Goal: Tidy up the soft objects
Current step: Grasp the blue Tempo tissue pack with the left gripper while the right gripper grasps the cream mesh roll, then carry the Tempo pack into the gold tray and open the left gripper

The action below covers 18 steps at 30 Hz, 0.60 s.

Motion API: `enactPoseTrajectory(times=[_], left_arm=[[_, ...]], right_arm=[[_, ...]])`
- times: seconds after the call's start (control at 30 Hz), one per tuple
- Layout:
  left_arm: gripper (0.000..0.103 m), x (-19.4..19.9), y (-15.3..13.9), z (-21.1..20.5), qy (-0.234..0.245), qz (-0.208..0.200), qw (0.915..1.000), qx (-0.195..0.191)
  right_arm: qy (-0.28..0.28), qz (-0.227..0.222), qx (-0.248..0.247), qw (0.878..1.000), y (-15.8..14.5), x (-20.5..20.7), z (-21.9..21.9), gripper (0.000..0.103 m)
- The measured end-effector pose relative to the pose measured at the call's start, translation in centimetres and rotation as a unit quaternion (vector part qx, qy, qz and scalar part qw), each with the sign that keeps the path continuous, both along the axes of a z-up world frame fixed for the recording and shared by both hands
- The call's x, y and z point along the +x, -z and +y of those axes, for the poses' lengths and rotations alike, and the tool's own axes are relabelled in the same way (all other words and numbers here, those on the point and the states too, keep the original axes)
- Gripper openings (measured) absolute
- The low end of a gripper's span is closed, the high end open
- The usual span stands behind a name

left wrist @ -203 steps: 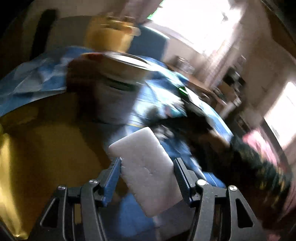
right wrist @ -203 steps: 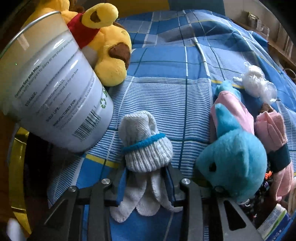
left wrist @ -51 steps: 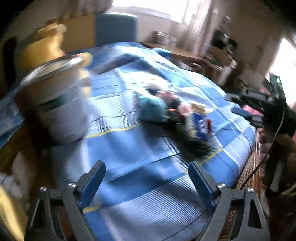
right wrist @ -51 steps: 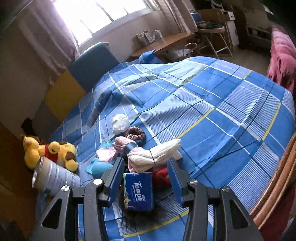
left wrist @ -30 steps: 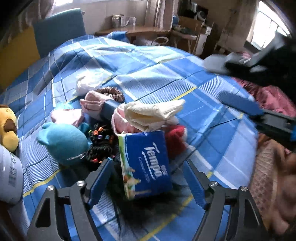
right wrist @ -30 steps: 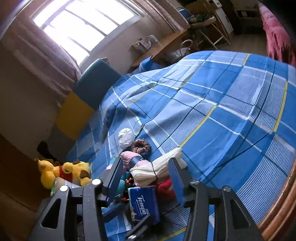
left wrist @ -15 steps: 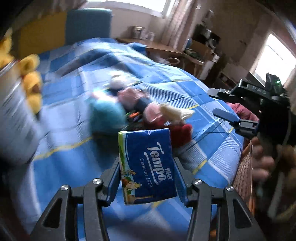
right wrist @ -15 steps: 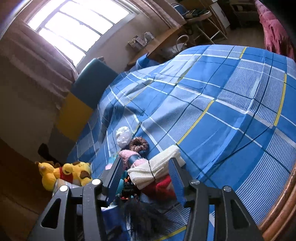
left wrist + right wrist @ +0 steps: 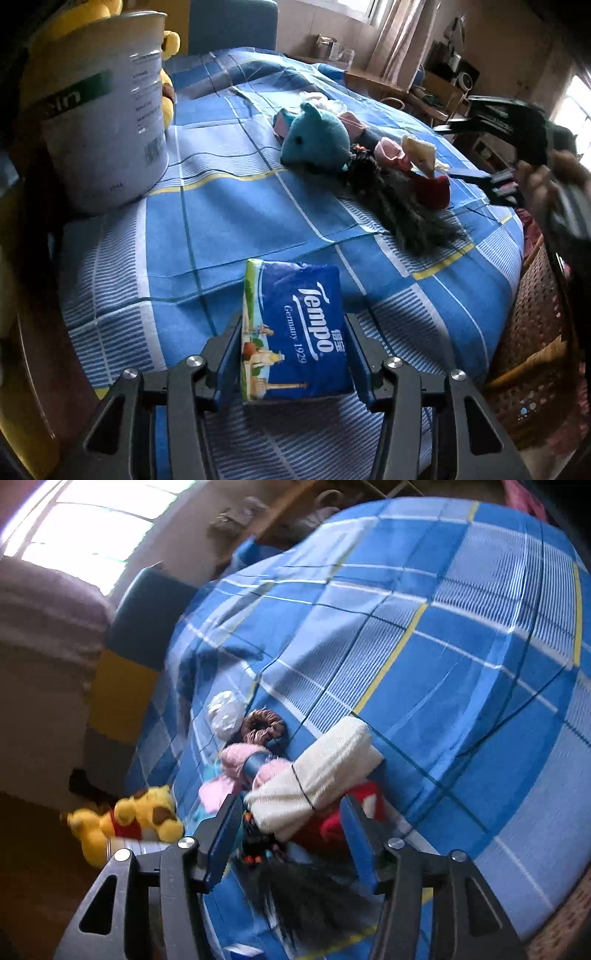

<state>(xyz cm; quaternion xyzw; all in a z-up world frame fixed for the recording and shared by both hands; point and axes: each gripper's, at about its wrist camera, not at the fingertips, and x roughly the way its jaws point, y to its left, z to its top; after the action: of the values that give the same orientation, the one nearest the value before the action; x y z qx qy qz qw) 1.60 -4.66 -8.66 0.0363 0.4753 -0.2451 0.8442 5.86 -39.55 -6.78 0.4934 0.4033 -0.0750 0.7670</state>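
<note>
Blue plaid bedcover (image 9: 229, 206) spreads over the whole surface, crossed by yellow and white lines. Nearest, the left gripper (image 9: 291, 354) is clenched on a blue Tempo tissue pack (image 9: 293, 332): both pads press its sides and the pack stands up between them, clear of the cover. Beyond it on the left stands a large white tin can (image 9: 103, 107), upright, with a yellow plush bear (image 9: 168, 74) just behind it. To the right lies the heap of soft things: a teal plush mouse (image 9: 317, 140), a black wig of loose hair (image 9: 399, 206) trailing toward the bed's edge, a red cloth (image 9: 432, 188), and pink socks (image 9: 388, 151) tucked among them.

From the other side, the right gripper (image 9: 291, 834) hangs over that same heap with its jaws opening. A rolled cream cloth bundle (image 9: 317, 771), bound by a dark band, lies between the fingers' tips but neither pad presses it. Just past it sit a brown scrunchie (image 9: 264, 725) and a crumpled white plastic bag (image 9: 225, 714), touching each other. Farther off a yellow-and-teal headboard (image 9: 133, 642) stands under a bright window (image 9: 92, 520).
</note>
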Motion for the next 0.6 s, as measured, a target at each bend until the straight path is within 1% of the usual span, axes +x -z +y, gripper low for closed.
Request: enactPoseTrajectory(times=[0.07, 0.13, 0.23, 0.3, 0.37, 0.43, 0.5, 0.53, 0.57, 0.6], left_arm=[[0.052, -0.2, 0.1, 0.1, 0.0, -0.004, 1.0, -0.002], [0.052, -0.4, 0.1, 0.2, 0.0, -0.008, 1.0, -0.005], [0.052, -1.0, 0.3, 0.3, -0.001, -0.015, 0.9999, -0.004], [0.052, -1.0, 0.4, 0.3, -0.002, -0.02, 0.9998, -0.004], [0.052, -1.1, 0.4, 0.3, -0.005, -0.022, 0.9997, -0.002], [0.052, -0.9, 0.5, 0.1, -0.006, -0.027, 0.9996, 0.002], [0.052, -1.1, 0.6, -0.1, -0.003, -0.035, 0.9993, 0.009], [0.052, -1.1, 0.5, -0.1, -0.003, -0.036, 0.9993, 0.01], [0.052, -1.1, 0.5, 0.0, -0.004, -0.035, 0.9994, 0.008], [0.052, -1.0, 0.5, 0.0, -0.005, -0.035, 0.9994, 0.007]], right_arm=[[0.006, 0.02, -0.007, 1.0, 0.6, 1.4, 0.2, 0.057], [0.003, 0.056, -0.005, 0.998, 1.8, 3.2, 0.5, 0.057], [0.003, 0.08, -0.019, 0.997, 2.8, 4.8, 0.6, 0.057], [-0.012, 0.092, -0.036, 0.995, 3.5, 5.8, 1.0, 0.057], [-0.028, 0.095, -0.074, 0.992, 3.4, 6.1, 1.5, 0.053], [-0.033, 0.088, -0.086, 0.992, 3.1, 6.1, 1.6, 0.045], [-0.025, 0.072, -0.096, 0.992, 2.4, 5.7, 1.4, 0.044], [-0.019, 0.066, -0.11, 0.992, 2.0, 5.6, 1.3, 0.044], [-0.011, 0.064, -0.144, 0.987, 1.2, 5.4, 1.4, 0.044], [-0.005, 0.066, -0.168, 0.984, 0.6, 5.3, 1.4, 0.044]])
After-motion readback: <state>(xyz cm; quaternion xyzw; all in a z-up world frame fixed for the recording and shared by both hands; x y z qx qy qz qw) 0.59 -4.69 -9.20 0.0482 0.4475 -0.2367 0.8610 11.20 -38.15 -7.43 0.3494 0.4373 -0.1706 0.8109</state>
